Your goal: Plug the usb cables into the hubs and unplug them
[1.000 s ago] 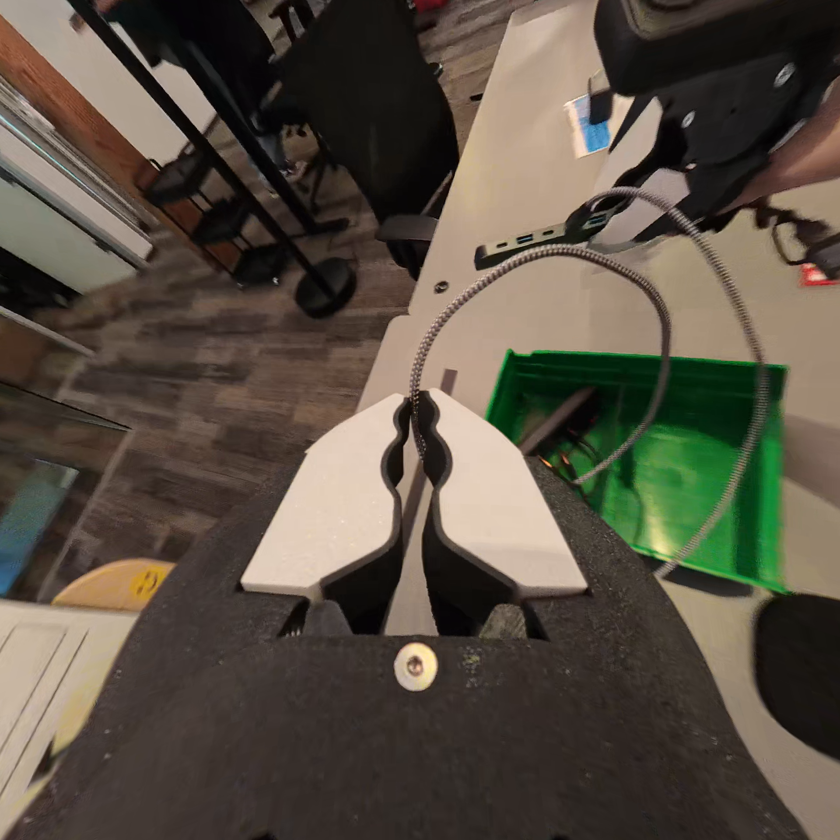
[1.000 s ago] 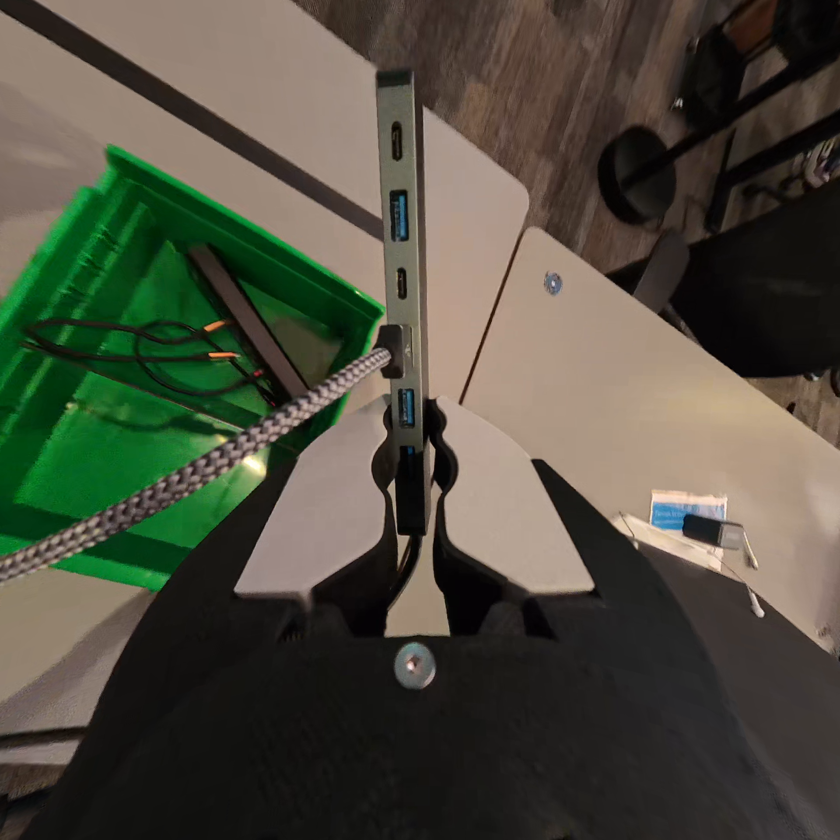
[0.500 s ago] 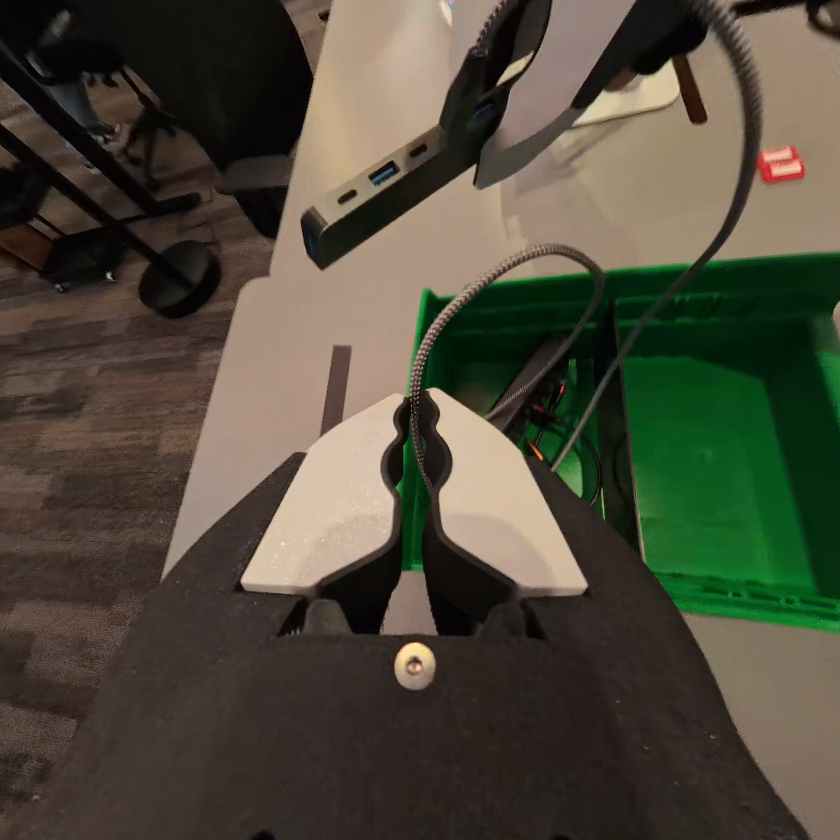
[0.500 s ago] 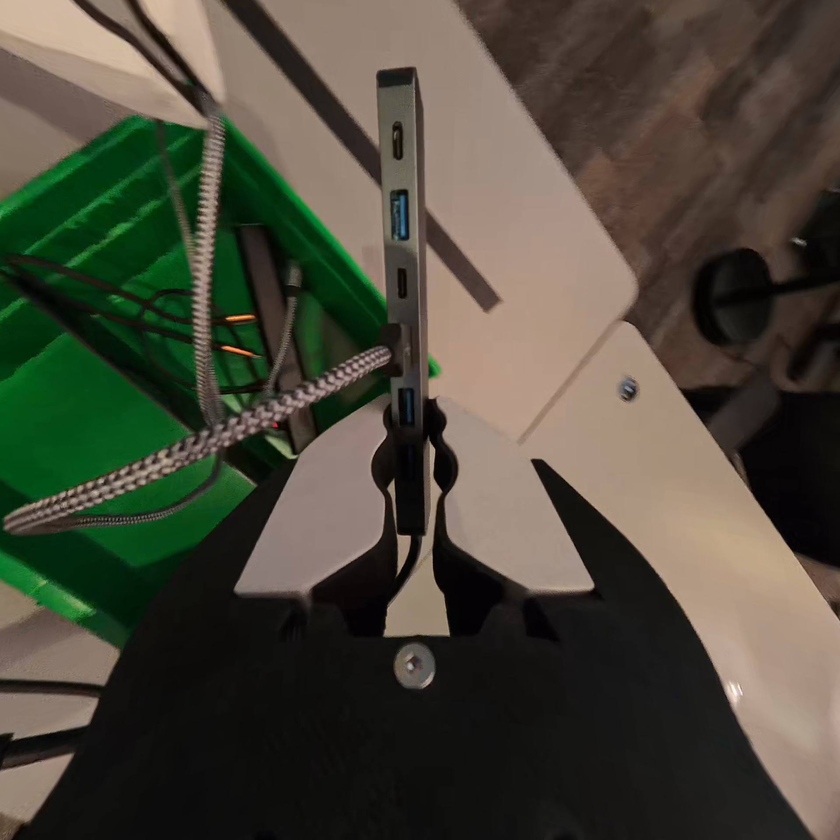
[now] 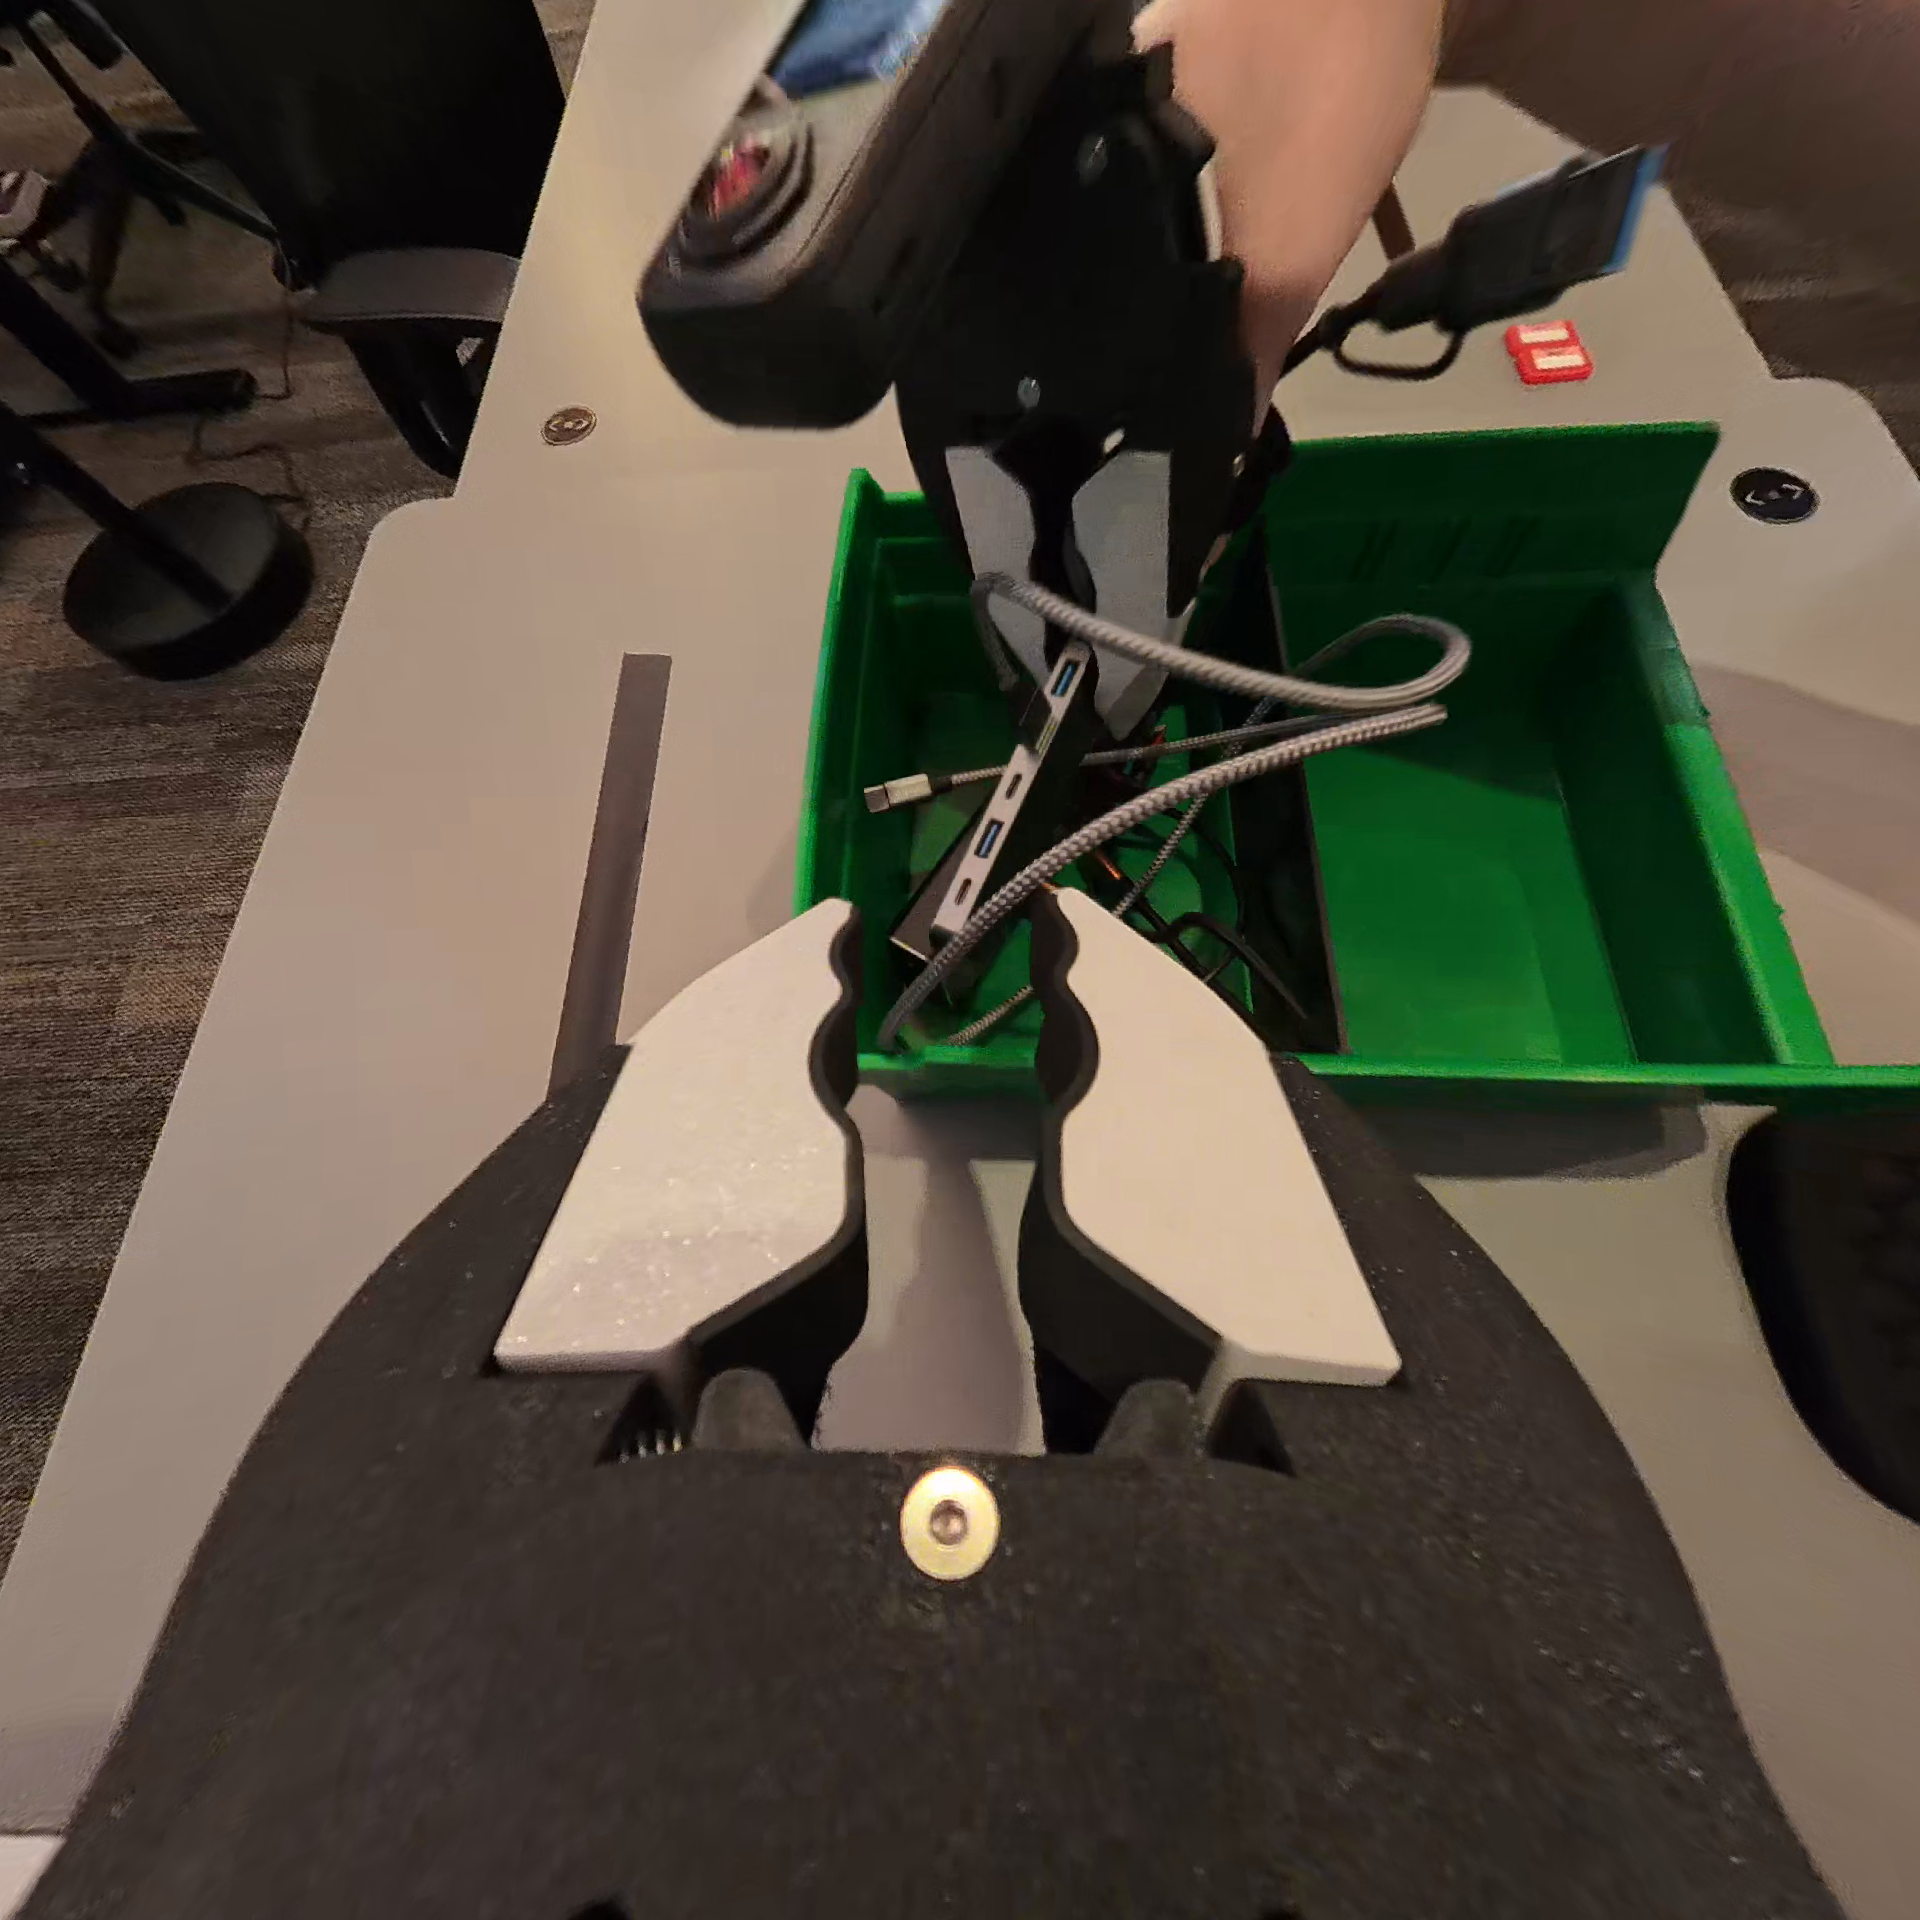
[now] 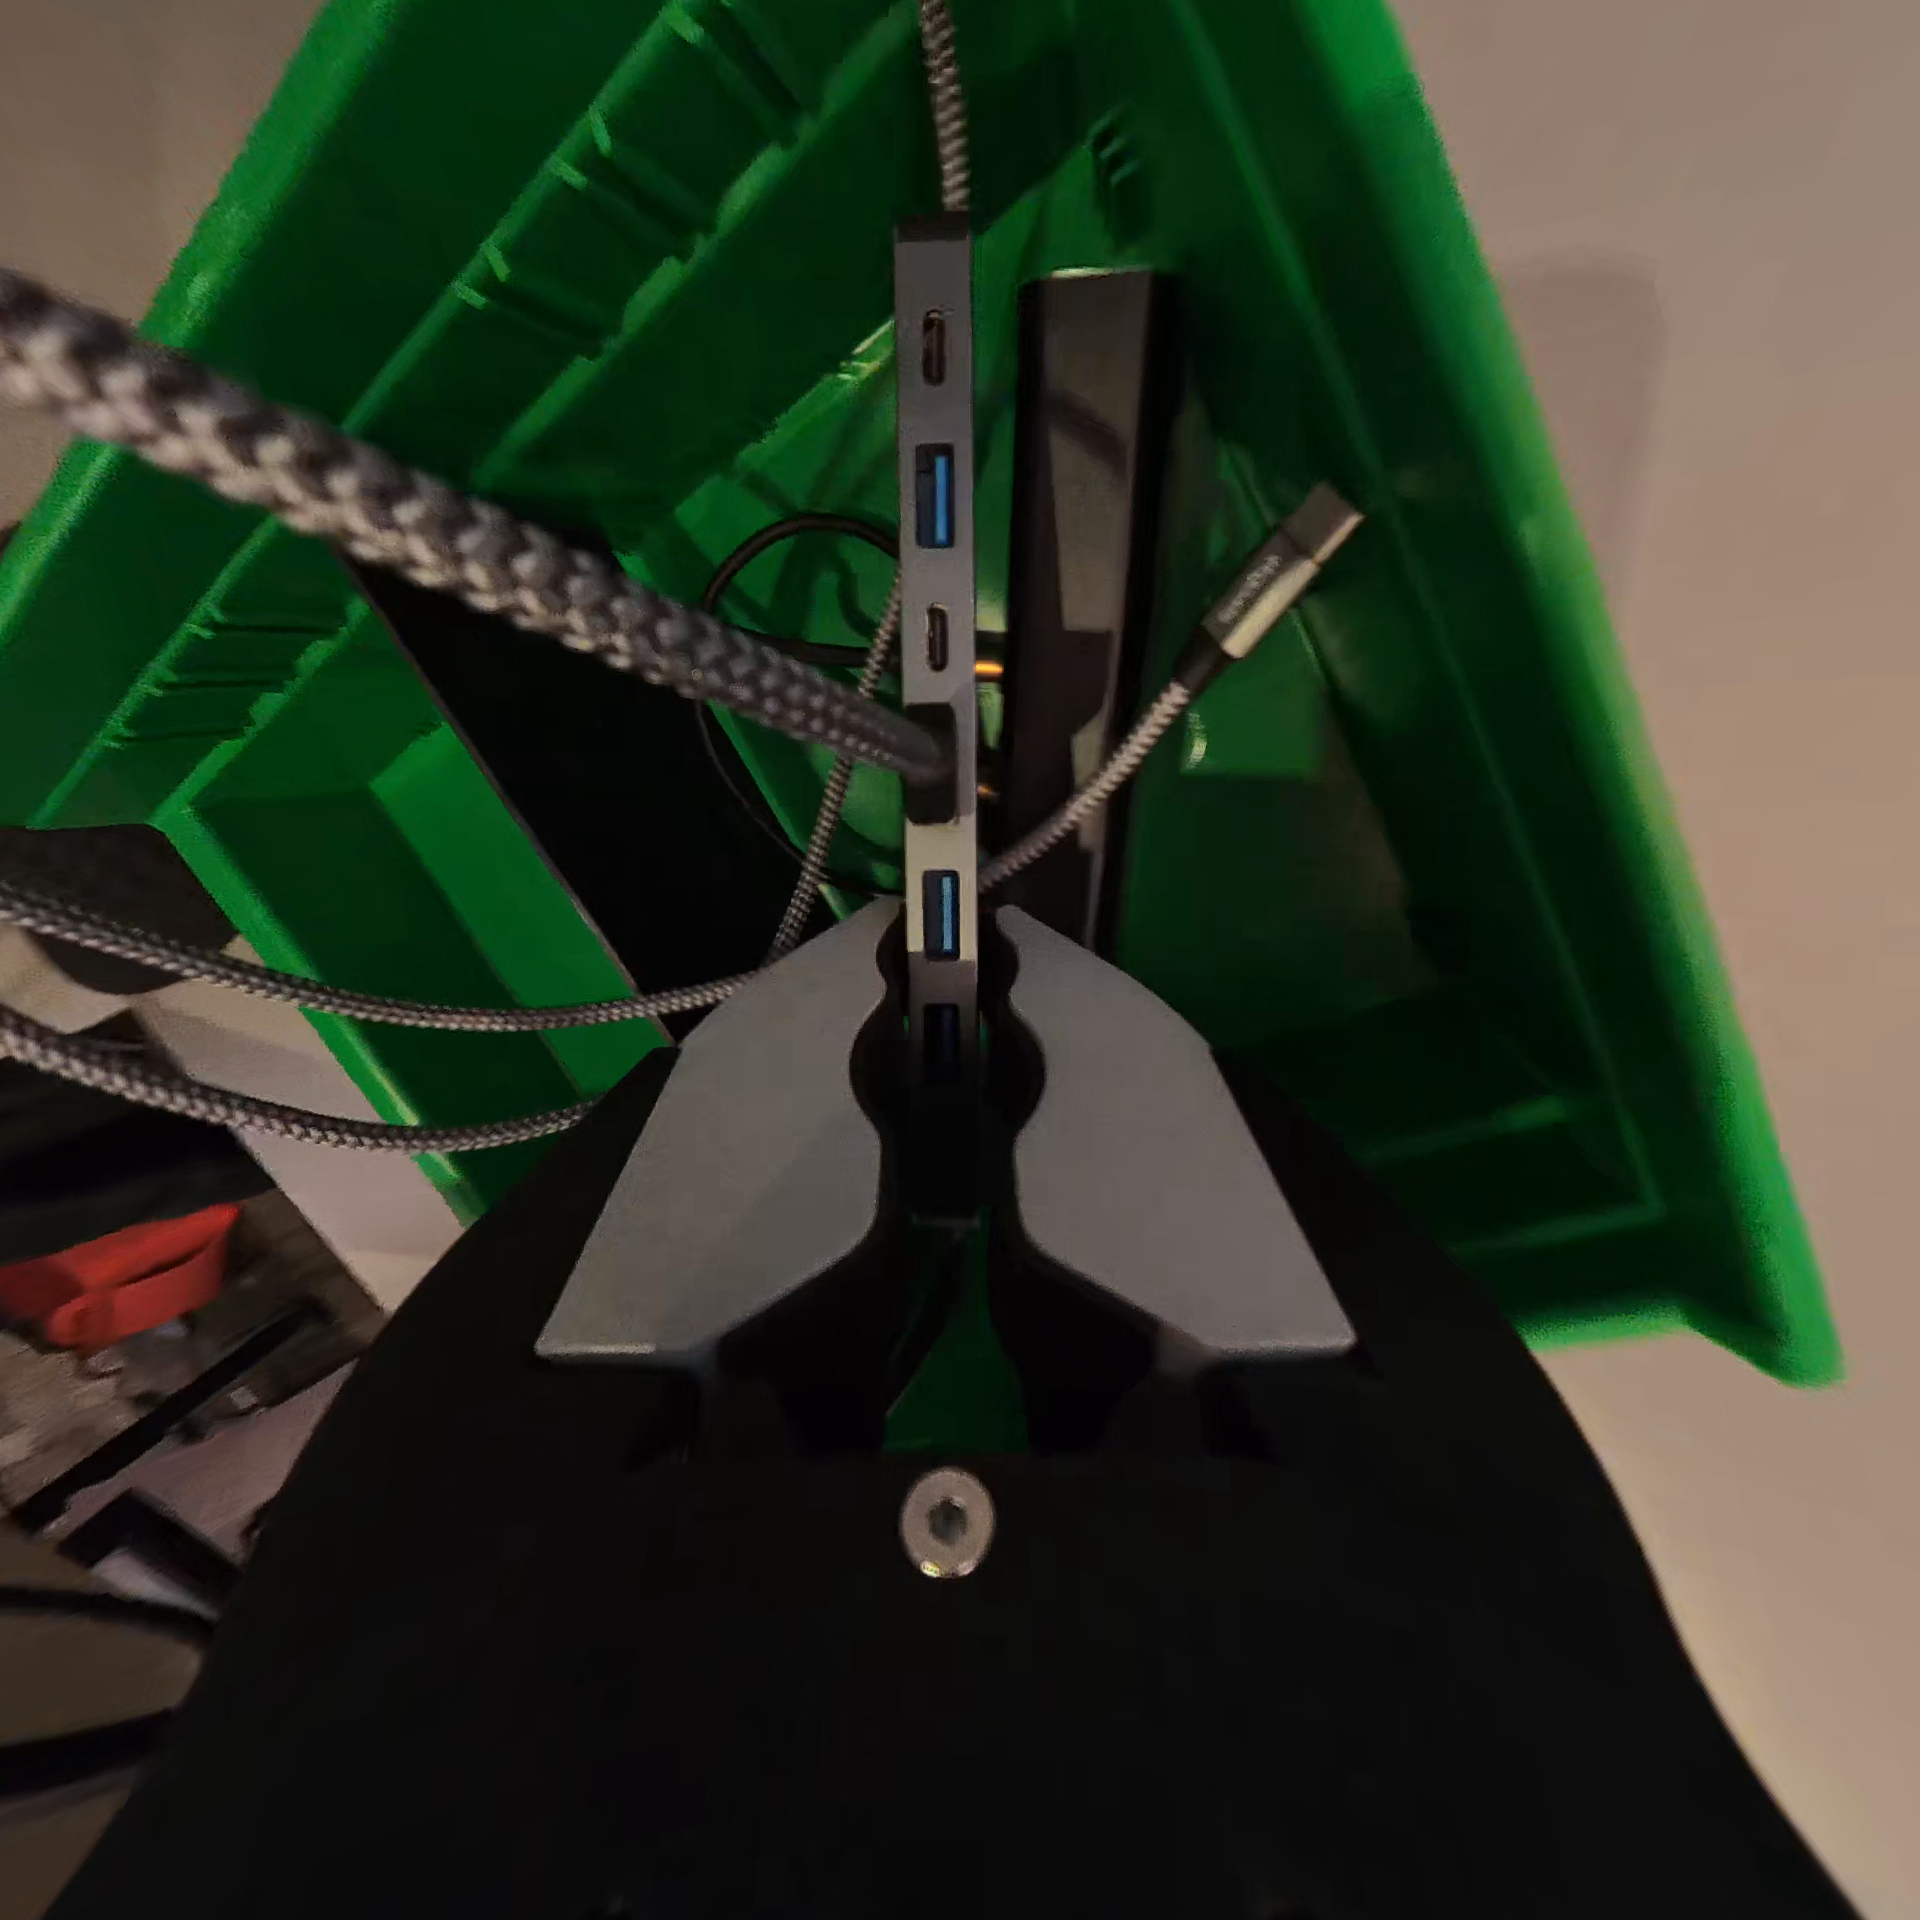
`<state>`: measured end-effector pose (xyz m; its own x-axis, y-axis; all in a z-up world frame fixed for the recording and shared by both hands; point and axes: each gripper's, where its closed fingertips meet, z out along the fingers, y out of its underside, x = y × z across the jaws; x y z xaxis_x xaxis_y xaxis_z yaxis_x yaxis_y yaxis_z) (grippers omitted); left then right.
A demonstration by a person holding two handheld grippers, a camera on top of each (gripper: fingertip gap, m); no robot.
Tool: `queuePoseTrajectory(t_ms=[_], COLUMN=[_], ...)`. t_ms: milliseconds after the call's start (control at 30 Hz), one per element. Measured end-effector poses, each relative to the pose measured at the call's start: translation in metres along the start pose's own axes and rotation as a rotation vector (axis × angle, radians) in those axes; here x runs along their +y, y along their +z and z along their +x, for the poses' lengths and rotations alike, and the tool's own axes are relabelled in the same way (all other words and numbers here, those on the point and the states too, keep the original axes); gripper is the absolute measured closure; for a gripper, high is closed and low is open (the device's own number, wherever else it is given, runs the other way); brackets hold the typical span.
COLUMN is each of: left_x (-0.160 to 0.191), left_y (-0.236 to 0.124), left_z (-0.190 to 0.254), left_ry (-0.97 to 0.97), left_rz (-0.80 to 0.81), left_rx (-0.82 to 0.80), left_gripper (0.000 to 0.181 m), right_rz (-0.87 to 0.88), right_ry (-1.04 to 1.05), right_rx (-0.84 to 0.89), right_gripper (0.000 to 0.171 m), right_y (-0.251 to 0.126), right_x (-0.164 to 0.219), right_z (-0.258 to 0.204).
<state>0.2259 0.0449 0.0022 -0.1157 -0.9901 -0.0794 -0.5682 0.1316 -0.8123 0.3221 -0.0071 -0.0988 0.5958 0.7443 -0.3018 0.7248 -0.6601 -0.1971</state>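
Note:
My right gripper (image 6: pixel 943 925) is shut on one end of a slim grey USB hub (image 6: pixel 940 623) and holds it tilted down into the left compartment of the green bin (image 6: pixel 1455 727). A thick braided cable (image 6: pixel 416 499) is plugged into a port on the hub's side. A second, black hub (image 6: pixel 1081 520) lies in the bin behind it, with a loose silver plug (image 6: pixel 1288 571) beside it. In the left wrist view my left gripper (image 5: pixel 945 925) is open and empty at the bin's near edge (image 5: pixel 1039 1070). The hub (image 5: pixel 997 821) and braided cable (image 5: pixel 1143 810) lie just beyond its fingertips.
A person's hand (image 5: pixel 1299 156) holds the right gripper above the bin. The bin's right compartment (image 5: pixel 1455 883) holds nothing. A red item (image 5: pixel 1548 353) lies behind the bin, and a black round object (image 5: pixel 1829 1299) at the right. A dark strip (image 5: pixel 613 852) marks the table on the left. The tips of one gripper are about 15 cm away from the tips of the other.
My left gripper has opened and let go of the braided cable. My right gripper has swung the hub, with the cable still plugged in, down into the bin's left compartment.

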Motion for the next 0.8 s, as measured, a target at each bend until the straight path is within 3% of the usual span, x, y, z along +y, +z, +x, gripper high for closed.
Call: queuePoseTrajectory(t_ms=[367,467,533,667,800], left_x=[0.008,0.016,0.026,0.05,0.061], left_y=[-0.055,-0.075,-0.091,-0.135,-0.181], left_z=[0.022,0.03,0.034,0.04,0.055], left_ry=[-0.086,-0.098,-0.118,-0.188,-0.285], left_rz=[0.078,0.068,0.042,-0.008,0.029], left_rx=[-0.043,-0.073,-0.104,-0.182,-0.187], left_gripper=[0.149,0.143,0.133,0.123,0.126], right_rz=[-0.181,-0.089,0.042,0.223,0.314], right_ry=[0.104,0.131,0.094,0.065,0.053], right_rx=[-0.136,-0.059,0.083,0.402,0.328], right_gripper=[0.157,0.154,0.141,0.14,0.151], right_y=[0.026,0.015,-0.006,-0.061,-0.063], right_x=[0.005,-0.001,-0.011,-0.006,0.005], right_z=[-0.017,-0.005,0.012,0.031,0.008])
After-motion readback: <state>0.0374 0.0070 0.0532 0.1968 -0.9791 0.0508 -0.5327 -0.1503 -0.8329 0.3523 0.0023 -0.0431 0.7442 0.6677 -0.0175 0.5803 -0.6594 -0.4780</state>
